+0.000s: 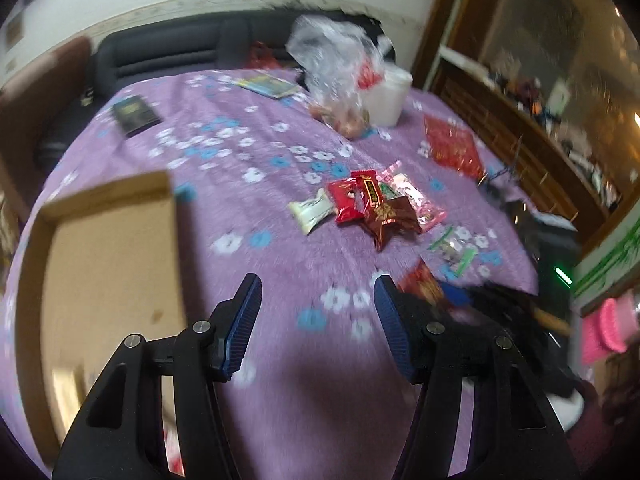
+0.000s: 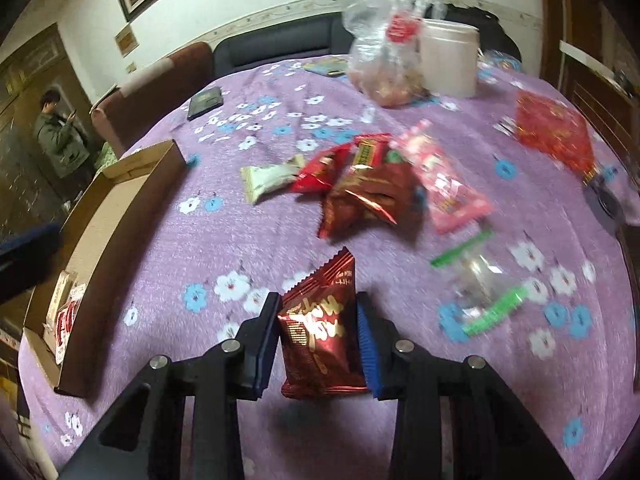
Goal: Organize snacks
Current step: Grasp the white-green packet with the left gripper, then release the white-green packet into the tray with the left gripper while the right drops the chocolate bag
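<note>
Right gripper (image 2: 318, 340) grasps one red foil snack packet (image 2: 320, 344); left gripper (image 1: 318, 320) released, empty; one brown cardboard box (image 2: 116, 216); five packets piled (image 2: 360, 188).

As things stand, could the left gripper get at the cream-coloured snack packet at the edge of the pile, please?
Probably yes. The left gripper is open and holds nothing, and only bare purple tablecloth lies between it and the cream packet, which sits at the pile's near-left edge with only its far end against a red packet.
</note>
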A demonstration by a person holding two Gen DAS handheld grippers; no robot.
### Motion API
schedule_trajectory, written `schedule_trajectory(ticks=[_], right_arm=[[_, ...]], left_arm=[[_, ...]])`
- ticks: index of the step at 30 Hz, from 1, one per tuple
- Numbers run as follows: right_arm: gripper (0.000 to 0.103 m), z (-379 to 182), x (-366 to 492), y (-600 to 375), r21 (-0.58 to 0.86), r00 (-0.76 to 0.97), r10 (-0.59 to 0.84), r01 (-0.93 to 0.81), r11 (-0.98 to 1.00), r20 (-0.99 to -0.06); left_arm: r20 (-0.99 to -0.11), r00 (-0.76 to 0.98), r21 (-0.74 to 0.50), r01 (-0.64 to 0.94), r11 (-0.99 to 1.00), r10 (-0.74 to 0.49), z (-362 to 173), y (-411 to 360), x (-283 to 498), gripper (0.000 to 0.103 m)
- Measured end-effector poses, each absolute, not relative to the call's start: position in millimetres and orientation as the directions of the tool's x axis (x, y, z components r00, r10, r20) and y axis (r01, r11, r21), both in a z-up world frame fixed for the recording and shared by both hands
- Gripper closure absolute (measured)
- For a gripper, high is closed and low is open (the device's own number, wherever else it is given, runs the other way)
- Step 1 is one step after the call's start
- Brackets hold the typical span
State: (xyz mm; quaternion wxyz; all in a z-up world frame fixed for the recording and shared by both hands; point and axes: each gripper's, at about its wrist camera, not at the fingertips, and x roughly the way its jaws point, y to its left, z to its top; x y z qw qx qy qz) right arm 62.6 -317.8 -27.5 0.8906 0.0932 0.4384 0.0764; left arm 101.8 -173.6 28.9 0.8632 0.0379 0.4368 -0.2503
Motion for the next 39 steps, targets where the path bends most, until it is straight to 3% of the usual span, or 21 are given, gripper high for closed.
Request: schedule_trajectory(ticks=[4,10,14,20,24,30,39], right_arm=[[0.063,-30,62,-331,0.311,0.598,0.279,-0.053,0.949,-0.751],[0.063,-29,65,-336,0.348,0.591,0.321,-0.072,0.935,-0.740],[0.063,-29,67,-338,0.355,0.585,0.329,-0.074,0.932,-0.741],[0.063,-28,69,-336,0.342,0.585,0.321,-0.078,0.936,-0.745],[0.063,-27,68,-333,0.316,0.587,0.299,-0.076,0.946,-0.752],[0.064,-26,66,-336,0.313,0.598,0.286,-0.062,0.948,-0.748],[0.065,-17,61,-340,0.347,0.640,0.314,-0.078,0.935,-0.701]], left_arm=[[-0.811,0.469,-0.056,0.534,0.844,-0.351,5,-216,149,0.044],[-0.825,0.518,0.206,0.647,0.734,-0.226,-28,-259,183,0.044],[-0.839,0.509,0.260,0.685,0.680,-0.192,-41,-268,193,0.044],[-0.857,0.468,0.193,0.679,0.709,-0.215,-44,-268,206,0.045],[-0.856,0.467,0.188,0.682,0.707,-0.223,-45,-268,192,0.080],[-0.853,0.466,0.165,0.668,0.725,-0.236,-39,-267,167,0.081],[-0.791,0.490,-0.010,0.589,0.808,-0.367,11,-209,116,0.081]])
